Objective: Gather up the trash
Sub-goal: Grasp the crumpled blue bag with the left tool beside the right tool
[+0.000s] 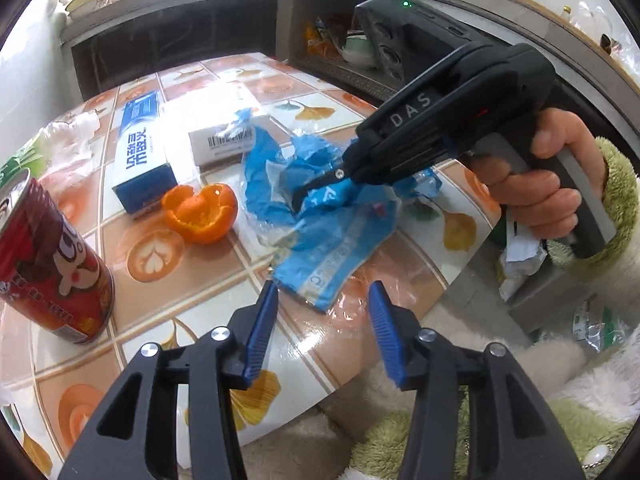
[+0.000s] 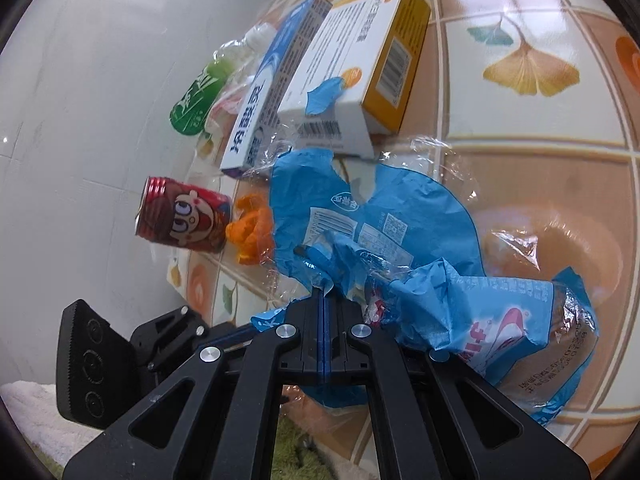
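Note:
A crumpled blue plastic wrapper (image 1: 320, 216) lies on the tiled table; it also fills the right wrist view (image 2: 384, 216). My right gripper (image 2: 323, 300) is shut on the blue wrapper, and in the left wrist view its tips (image 1: 296, 200) press into the wrapper's middle. My left gripper (image 1: 324, 312) is open and empty, just in front of the wrapper's near end. An orange peel (image 1: 202, 208), a red can (image 1: 48, 264), a blue toothpaste box (image 1: 140, 152) and a white box (image 1: 222, 142) lie to the left.
The table edge (image 1: 452, 280) runs close on the right, with a bin holding trash (image 1: 520, 264) below it. A green bottle (image 2: 200, 96) and a yellow-and-white box (image 2: 360, 64) lie near the wall. A dark shelf (image 1: 352, 48) stands behind the table.

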{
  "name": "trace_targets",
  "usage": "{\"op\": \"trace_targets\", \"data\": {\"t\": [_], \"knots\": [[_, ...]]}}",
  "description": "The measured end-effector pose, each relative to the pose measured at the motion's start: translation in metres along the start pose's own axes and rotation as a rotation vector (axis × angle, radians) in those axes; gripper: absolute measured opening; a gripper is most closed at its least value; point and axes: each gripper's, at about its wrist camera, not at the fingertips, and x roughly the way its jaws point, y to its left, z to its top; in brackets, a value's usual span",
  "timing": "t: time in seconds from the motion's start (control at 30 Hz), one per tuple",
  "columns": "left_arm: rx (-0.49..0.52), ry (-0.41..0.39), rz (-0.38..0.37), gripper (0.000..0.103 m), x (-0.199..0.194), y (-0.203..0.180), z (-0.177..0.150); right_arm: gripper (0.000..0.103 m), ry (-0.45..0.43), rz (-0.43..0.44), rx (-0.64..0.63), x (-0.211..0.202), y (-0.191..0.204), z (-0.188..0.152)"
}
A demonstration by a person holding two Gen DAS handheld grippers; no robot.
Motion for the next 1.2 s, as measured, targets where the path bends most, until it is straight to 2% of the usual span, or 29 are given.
{"op": "trace_targets", "data": {"t": [0.33,0.47,0.6,0.77,0.9,1.07,1.1,1.2], "knots": [[0.073,-0.046,0.010,0.047,0.006,-0.009,0.001,0.000,0.097,0.114,0.019,0.012,-0.001,-0.018],[0.094,-0.047,0.006,0.047,0.007,-0.013,0.003,0.000,0.130,0.126,0.002,0.015,0.003,-0.022],[0.121,-0.046,0.008,0.053,0.010,-0.018,0.002,0.000,0.160,0.125,-0.020,0.019,0.009,-0.020],[0.156,-0.048,0.012,0.054,0.011,-0.023,0.002,0.000,0.177,0.097,-0.047,0.034,0.025,-0.012],[0.126,-0.042,0.014,0.035,0.011,-0.016,0.006,0.000,0.172,0.067,-0.067,0.033,0.035,-0.015],[0.129,-0.037,0.005,0.024,0.011,-0.015,0.006,0.004,0.139,0.020,-0.095,0.026,0.048,-0.016],[0.131,-0.036,0.005,0.023,0.011,-0.016,0.006,0.007,0.124,0.006,-0.100,0.022,0.051,-0.017],[0.119,-0.036,-0.001,0.021,0.012,-0.014,0.006,0.024,0.063,-0.005,-0.100,0.001,0.056,-0.026]]}}
